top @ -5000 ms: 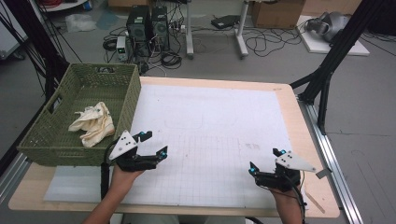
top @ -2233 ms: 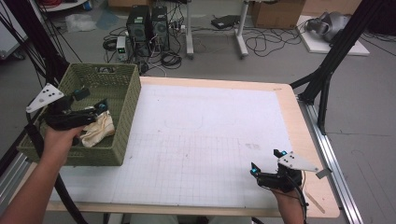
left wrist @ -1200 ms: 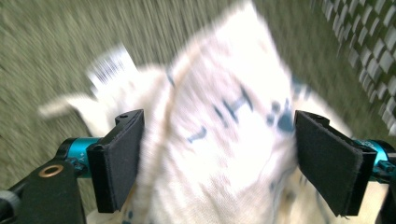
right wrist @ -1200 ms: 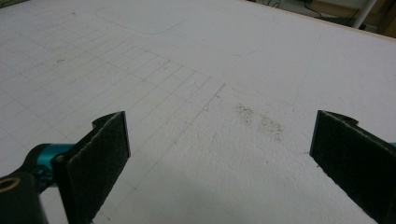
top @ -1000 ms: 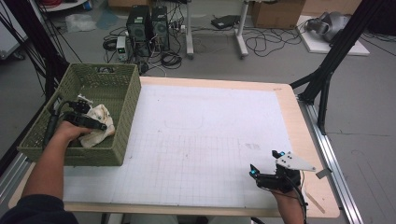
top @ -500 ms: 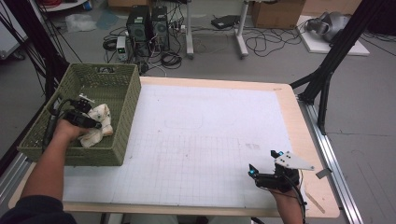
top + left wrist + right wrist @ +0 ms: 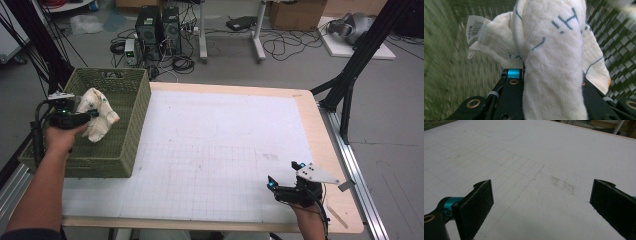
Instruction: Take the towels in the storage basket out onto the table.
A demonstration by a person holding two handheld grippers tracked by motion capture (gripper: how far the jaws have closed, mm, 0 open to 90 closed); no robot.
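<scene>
A crumpled white cloth (image 7: 98, 118) with blue pen marks and a barcode tag hangs just above the green woven basket (image 7: 142, 107) at the table's left. My left gripper (image 7: 88, 114) is shut on it after its jaws have just been closing. In the left gripper view the cloth (image 7: 551, 50) bulges up between the black jaws of the left gripper (image 7: 549, 78) and hides their pads. Near the table's front right edge, my right gripper (image 7: 283, 175) rests low over the white gridded mat (image 7: 225, 140). The right gripper (image 7: 541, 195) is open, with bare mat (image 7: 529, 157) between its pads.
The basket's walls surround the lifted cloth on the left. A wooden table border (image 7: 305, 100) frames the mat, with a metal rail (image 7: 350, 160) and a black frame leg (image 7: 350, 70) to the right. Computer towers (image 7: 160, 25) and cables lie on the floor behind.
My left gripper has closed on the cloth inside the basket and lifted it up above the rim. The right gripper has stayed where it was.
</scene>
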